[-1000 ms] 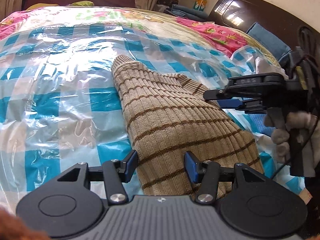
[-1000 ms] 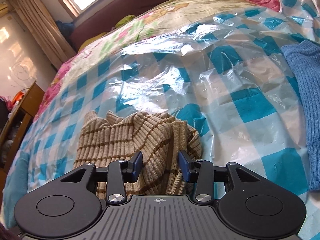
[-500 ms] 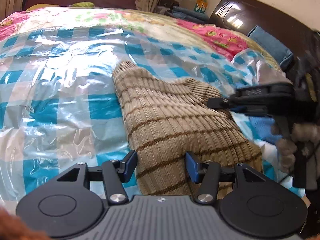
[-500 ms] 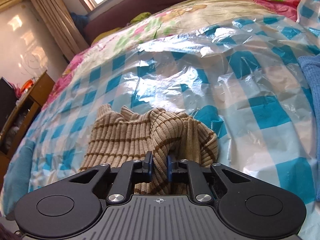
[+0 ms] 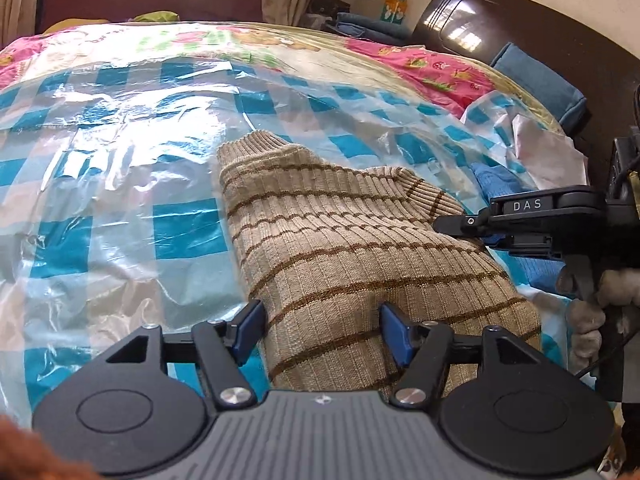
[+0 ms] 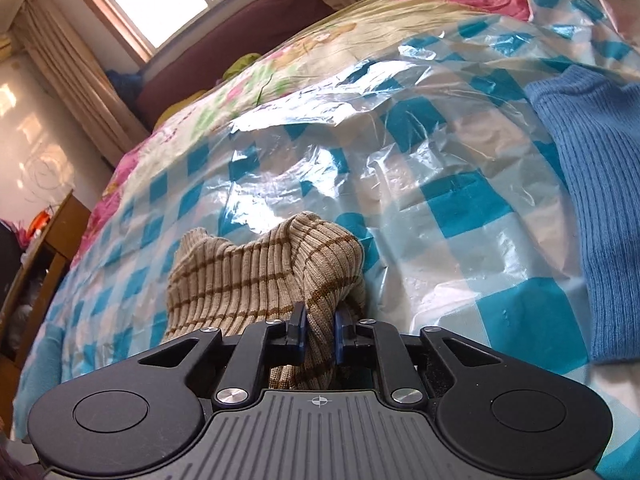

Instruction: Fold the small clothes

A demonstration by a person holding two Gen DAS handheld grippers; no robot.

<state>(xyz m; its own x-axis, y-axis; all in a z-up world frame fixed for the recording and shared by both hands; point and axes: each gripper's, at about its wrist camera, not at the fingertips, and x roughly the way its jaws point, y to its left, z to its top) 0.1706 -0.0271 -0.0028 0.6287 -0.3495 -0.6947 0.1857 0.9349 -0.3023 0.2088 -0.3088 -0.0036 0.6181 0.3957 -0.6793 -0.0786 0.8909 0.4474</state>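
A beige ribbed knit garment with brown stripes lies on the blue-checked plastic sheet over the bed. My left gripper is open, its blue pads either side of the garment's near end. My right gripper is shut on a bunched edge of the same garment and lifts it off the sheet. The right gripper also shows in the left wrist view, at the garment's right edge.
A blue knit garment lies on the sheet to the right. A floral bedspread lies beyond, with a dark headboard and blue pillow. A wooden shelf stands at the left.
My right gripper closed on the garment's edge and raised it, bunching the fabric. My left gripper stayed open over the near end.
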